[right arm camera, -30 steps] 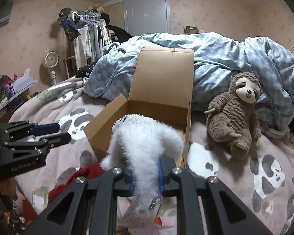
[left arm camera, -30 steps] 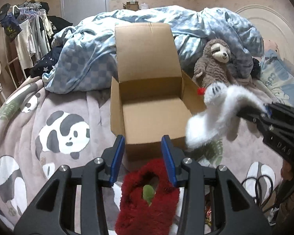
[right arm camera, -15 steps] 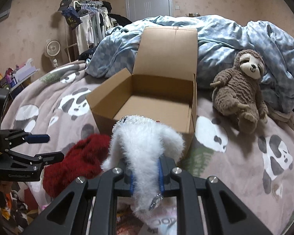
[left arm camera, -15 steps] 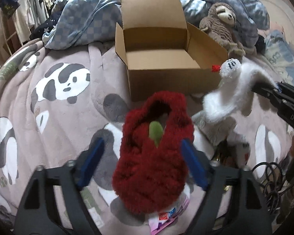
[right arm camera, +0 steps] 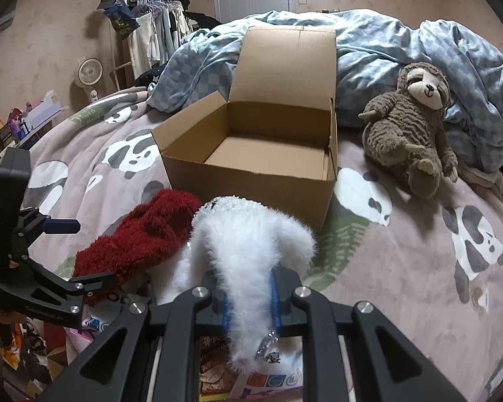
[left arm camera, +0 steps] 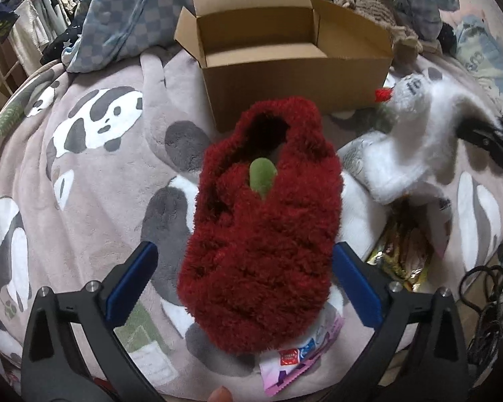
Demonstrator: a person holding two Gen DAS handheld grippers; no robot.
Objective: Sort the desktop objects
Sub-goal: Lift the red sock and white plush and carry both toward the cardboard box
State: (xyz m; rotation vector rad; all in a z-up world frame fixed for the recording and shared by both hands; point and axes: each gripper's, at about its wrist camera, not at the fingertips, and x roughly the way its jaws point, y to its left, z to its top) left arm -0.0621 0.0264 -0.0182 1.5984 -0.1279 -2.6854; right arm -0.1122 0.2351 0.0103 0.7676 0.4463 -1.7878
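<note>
A red fluffy bag [left arm camera: 261, 234] with a green piece [left arm camera: 261, 174] in its mouth lies on the panda blanket [left arm camera: 94, 167], in front of the open cardboard box [left arm camera: 295, 83]. My left gripper [left arm camera: 244, 248] straddles the bag. Its jaws are opening, and a gap shows beside the left pad [left arm camera: 130, 284]. My right gripper [right arm camera: 249, 284] is shut on a white fluffy plush [right arm camera: 248, 234]. It holds the plush just right of the red bag [right arm camera: 144, 231], near the front of the box [right arm camera: 251, 181]. The box looks empty inside.
A brown sloth plush [right arm camera: 412, 127] sits right of the box against a blue checked duvet [right arm camera: 385, 50]. Snack packets [left arm camera: 301, 358] lie under and beside the bags, with cables [left arm camera: 486, 294] at the right. A clothes rack [right arm camera: 144, 33] and a fan [right arm camera: 90, 73] stand far left.
The left jaws have spread wide off the red bag, which now rests on the blanket. Both grippers have sunk and tilted downward. The right one still grips the white plush.
</note>
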